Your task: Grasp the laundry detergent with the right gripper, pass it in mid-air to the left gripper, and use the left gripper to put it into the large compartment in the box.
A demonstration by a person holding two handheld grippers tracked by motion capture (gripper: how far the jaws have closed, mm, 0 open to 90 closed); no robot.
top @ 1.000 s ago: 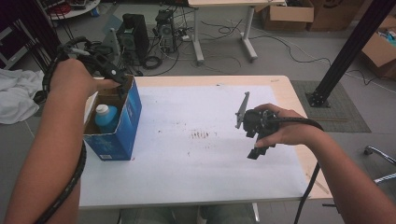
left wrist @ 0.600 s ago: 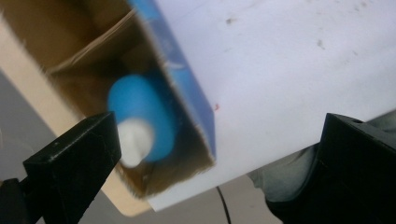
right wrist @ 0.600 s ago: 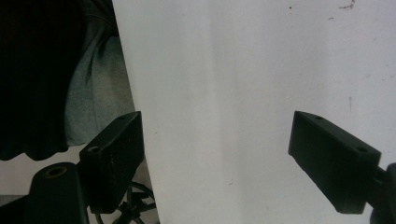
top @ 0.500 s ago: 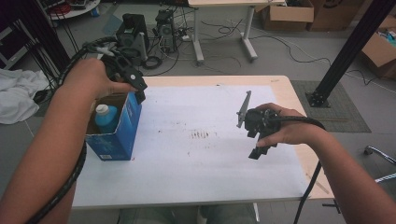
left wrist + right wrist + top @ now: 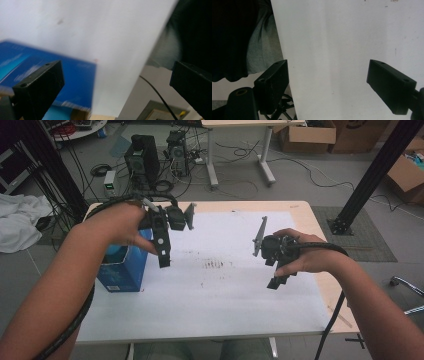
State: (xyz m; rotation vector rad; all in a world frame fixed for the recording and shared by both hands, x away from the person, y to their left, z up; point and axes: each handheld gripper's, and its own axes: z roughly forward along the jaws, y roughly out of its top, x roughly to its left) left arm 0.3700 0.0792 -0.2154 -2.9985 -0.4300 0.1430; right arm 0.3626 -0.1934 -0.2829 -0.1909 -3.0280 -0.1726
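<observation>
jaws of the left gripper stand wide and empty at centre left, seemingly clear of the blue box, so keep it high.

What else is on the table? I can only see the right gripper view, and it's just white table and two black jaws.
Observer: From the high view, a blue box stands near the left edge of the table.
Operator: Is something inside it?
Observer: Something light blue shows in its open top. I cannot tell what it is.
Operator: Where's the other gripper?
Observer: The left gripper is held above the table, just right of the box. Its jaws have just been opening, and nothing is between them.
</observation>
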